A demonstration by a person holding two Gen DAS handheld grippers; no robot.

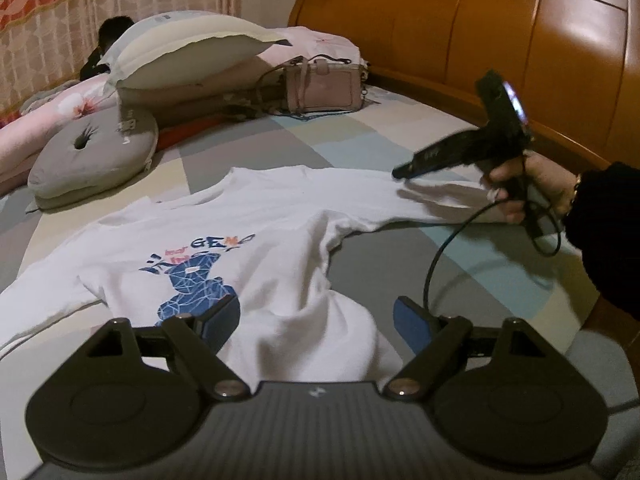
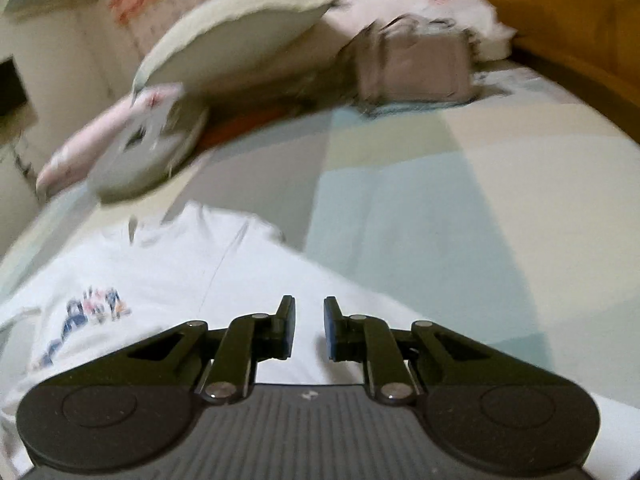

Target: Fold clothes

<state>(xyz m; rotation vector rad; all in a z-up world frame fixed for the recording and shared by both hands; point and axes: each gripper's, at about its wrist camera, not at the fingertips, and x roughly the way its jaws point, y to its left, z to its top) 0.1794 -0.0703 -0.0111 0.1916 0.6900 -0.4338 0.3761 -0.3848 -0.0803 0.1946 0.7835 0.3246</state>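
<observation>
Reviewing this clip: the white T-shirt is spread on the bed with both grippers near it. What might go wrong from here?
1. The black cable from the right gripper trails beside the T-shirt; it might snag the cloth.
2. The right gripper's narrow gap holds nothing; it may close on air beside the sleeve.
3. The shirt's lower part is bunched near the open left gripper, so a fold may trap wrinkles.

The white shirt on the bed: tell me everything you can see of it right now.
The white shirt is a long-sleeved top of soft knit-looking cloth, lying print side up on the bed, mostly spread but rumpled near the hem. A blue figure with blue and orange lettering marks the chest. One sleeve stretches out toward the right gripper, whose tips hover at it; contact is unclear. The left gripper hangs open over the hem, not gripping. Nothing else lies on it.
</observation>
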